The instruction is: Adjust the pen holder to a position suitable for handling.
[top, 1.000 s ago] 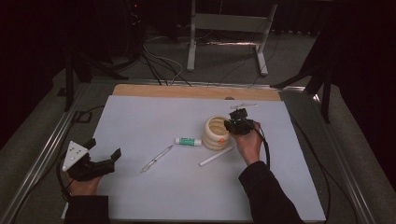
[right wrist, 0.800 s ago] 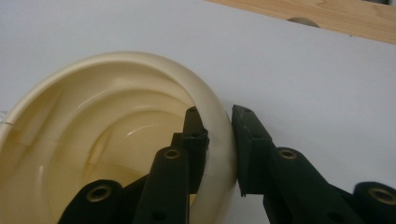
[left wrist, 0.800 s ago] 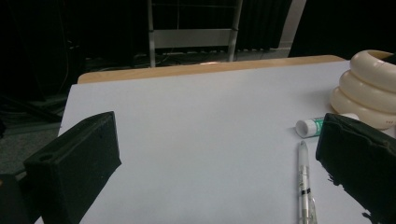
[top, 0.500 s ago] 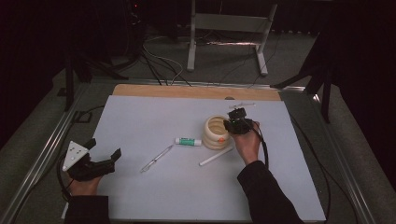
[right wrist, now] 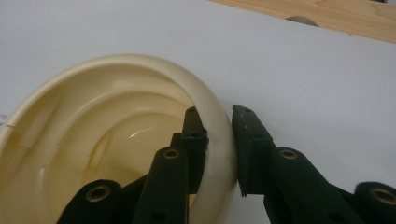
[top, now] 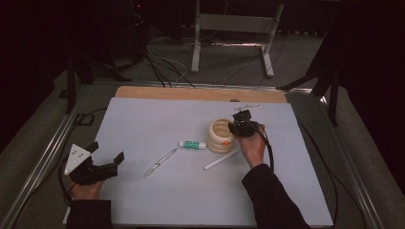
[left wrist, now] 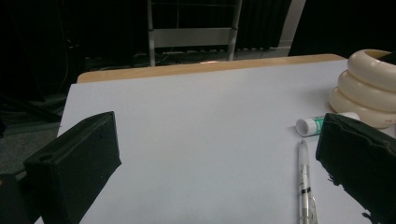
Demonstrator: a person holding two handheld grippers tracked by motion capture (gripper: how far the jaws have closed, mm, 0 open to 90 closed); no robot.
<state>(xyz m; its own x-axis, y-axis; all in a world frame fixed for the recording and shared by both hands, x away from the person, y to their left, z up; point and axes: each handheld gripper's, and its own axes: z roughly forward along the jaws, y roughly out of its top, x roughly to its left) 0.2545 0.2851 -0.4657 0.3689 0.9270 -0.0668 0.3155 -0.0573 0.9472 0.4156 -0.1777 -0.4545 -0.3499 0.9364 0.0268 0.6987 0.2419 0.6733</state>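
The right gripper point(right wrist: 219, 140) clamps the cream holder's point(top: 220, 135) rim. A glue stick point(top: 192, 144), a pen point(top: 160, 162) and a white stick point(top: 220, 160) lie just beside it. The left gripper point(top: 106, 153) rests open, well apart.

Glossy plastic on matt paper

The cream ringed cup point(right wrist: 140, 116) looks smooth and shiny; the white sheet point(top: 157, 124) is matt, the table edge point(top: 191, 93) bare wood.

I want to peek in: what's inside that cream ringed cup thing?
One jaw of the right gripper reaches inside the cream ringed holder, pinching its wall against the other jaw outside. Ridged cream walls show within, with nothing else visible. The jaws hide part of the bottom.
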